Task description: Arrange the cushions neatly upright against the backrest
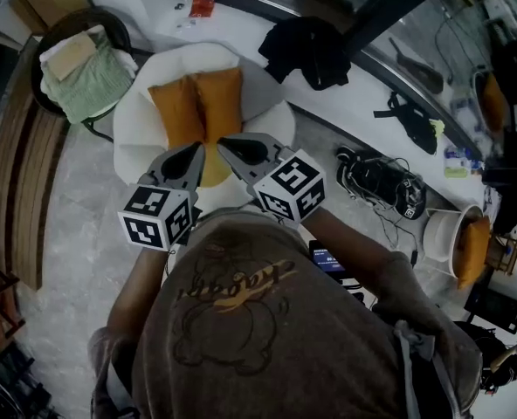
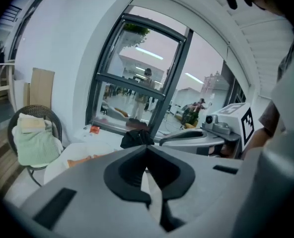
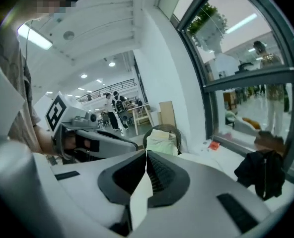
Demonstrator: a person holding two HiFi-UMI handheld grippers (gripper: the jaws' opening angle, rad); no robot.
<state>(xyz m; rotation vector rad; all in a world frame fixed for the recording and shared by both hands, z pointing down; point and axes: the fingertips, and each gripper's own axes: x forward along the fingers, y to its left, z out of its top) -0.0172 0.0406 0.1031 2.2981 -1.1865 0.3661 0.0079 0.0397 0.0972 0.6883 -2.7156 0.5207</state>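
Bare floor [image 1: 71,230] lies open before the white armchair [image 1: 134,138]; a wicker chair [image 1: 101,17] crowds its left, a black garment [image 1: 306,51] lies to its right.

Cushions [image 1: 197,105] — matt orange cloth; blanket [image 1: 91,81] — green knit.

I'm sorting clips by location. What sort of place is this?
Probably a lounge corner in an open office or showroom. A white armchair with two orange cushions stands by a tall window, and people stand farther back in a bright open hall.
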